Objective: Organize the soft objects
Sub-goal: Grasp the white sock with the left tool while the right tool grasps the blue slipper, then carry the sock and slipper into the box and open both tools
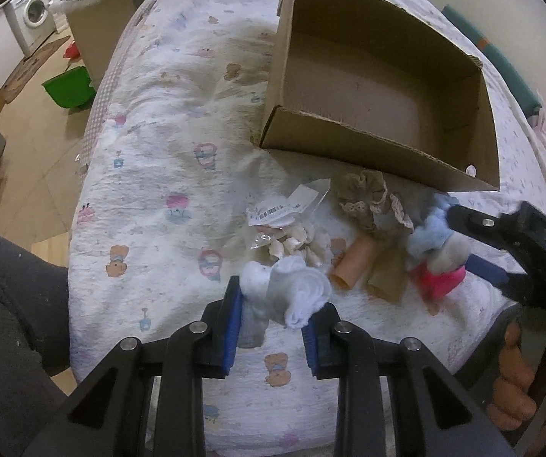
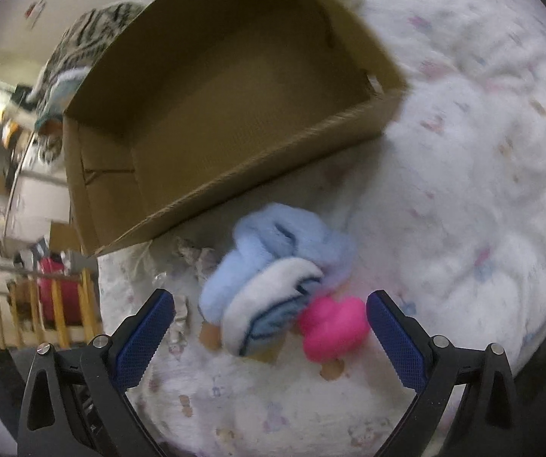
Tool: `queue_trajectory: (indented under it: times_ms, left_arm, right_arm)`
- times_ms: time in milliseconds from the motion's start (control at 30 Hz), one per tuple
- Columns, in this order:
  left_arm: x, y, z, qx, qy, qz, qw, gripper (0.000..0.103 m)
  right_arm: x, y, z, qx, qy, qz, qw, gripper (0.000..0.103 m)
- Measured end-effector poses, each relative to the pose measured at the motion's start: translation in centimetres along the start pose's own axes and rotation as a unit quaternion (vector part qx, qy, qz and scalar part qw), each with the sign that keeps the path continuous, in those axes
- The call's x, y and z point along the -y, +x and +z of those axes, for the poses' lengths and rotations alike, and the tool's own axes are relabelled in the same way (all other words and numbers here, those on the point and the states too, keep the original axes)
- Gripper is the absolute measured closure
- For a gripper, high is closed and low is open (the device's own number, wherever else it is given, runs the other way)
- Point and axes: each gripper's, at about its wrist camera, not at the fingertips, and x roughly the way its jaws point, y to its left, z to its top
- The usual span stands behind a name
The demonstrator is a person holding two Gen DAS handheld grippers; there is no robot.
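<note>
A small bundle of white socks [image 1: 292, 291] is pinched between the blue pads of the left gripper [image 1: 271, 325], so that one is clenched on it, with a grey bit of fabric hanging down by the left pad. The bundle is held just above the quilt [image 1: 151, 175], which is white with little printed bears and cartoon figures and covers the bed.

Just beyond the socks, the rest of the soft stuff is laid out in a loose row near the box: a clear packet with a barcode label [image 1: 284, 211], a cluster of small cream pieces [image 1: 299, 245], a beige lace-trimmed scrunchie [image 1: 368, 194], a peach rolled sock [image 1: 351, 262] beside a tan one [image 1: 387, 276], and further right a fluffy light-blue and white bundle [image 2: 269, 278] with a hot-pink piece [image 2: 331, 327] touching it.

That blue bundle is framed by the right gripper [image 2: 271, 333], whose jaws are spread wide, released, with the pads either side and nothing pressed. The right wrist view is blurred, so finer detail can't be made out. In the left wrist view the person's fingers [image 1: 516, 388] are seen wrapped on the handle at the right edge.

On the far side of the row, an open cardboard box [image 1: 478, 122] is sat on the quilt, with nothing in it. Off the bed's left, a green basin [image 1: 69, 87] and a washing machine [image 1: 33, 15] are seen on the floor.
</note>
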Motion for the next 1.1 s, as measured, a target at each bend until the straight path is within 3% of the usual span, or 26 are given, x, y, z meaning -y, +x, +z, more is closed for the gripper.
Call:
queue_trajectory:
  times_ms: [133, 233, 300, 433, 667, 900, 1100]
  left_arm:
    - [0.2, 0.2, 0.0, 0.000, 0.002, 0.001, 1.0000, 0.077]
    - [0.1, 0.2, 0.0, 0.000, 0.001, 0.002, 1.0000, 0.077]
    - [0.0, 0.2, 0.0, 0.000, -0.003, 0.001, 1.0000, 0.077]
    - [0.0, 0.0, 0.1, 0.005, -0.002, 0.002, 1.0000, 0.077]
    - [0.1, -2.5, 1.0, 0.048, 0.012, 0.015, 0.9986, 0.077]
    - [0.8, -5.2, 4.4, 0.086, 0.020, 0.009, 0.9960, 0.077]
    - [2.4, -6.0, 8.0, 0.109, 0.037, 0.007, 0.9934, 0.077]
  right_arm:
    - [-0.9, 1.4, 0.8, -0.027, -0.020, -0.013, 0.999, 0.041]
    - [-1.1, 1.5, 0.8, -0.024, -0.030, -0.012, 0.999, 0.057]
    - [-1.0, 0.9, 0.7, -0.017, -0.036, 0.000, 0.999, 0.061]
    - [0.0, -1.4, 0.1, 0.005, -0.030, 0.025, 0.999, 0.061]
    - [0.7, -6.8, -0.6, 0.037, -0.040, 0.074, 0.996, 0.061]
    - [0.9, -11.5, 0.3, 0.084, -0.059, 0.119, 0.988, 0.061]
    - [-0.4, -12.3, 2.7, 0.123, -0.074, 0.123, 0.982, 0.061]
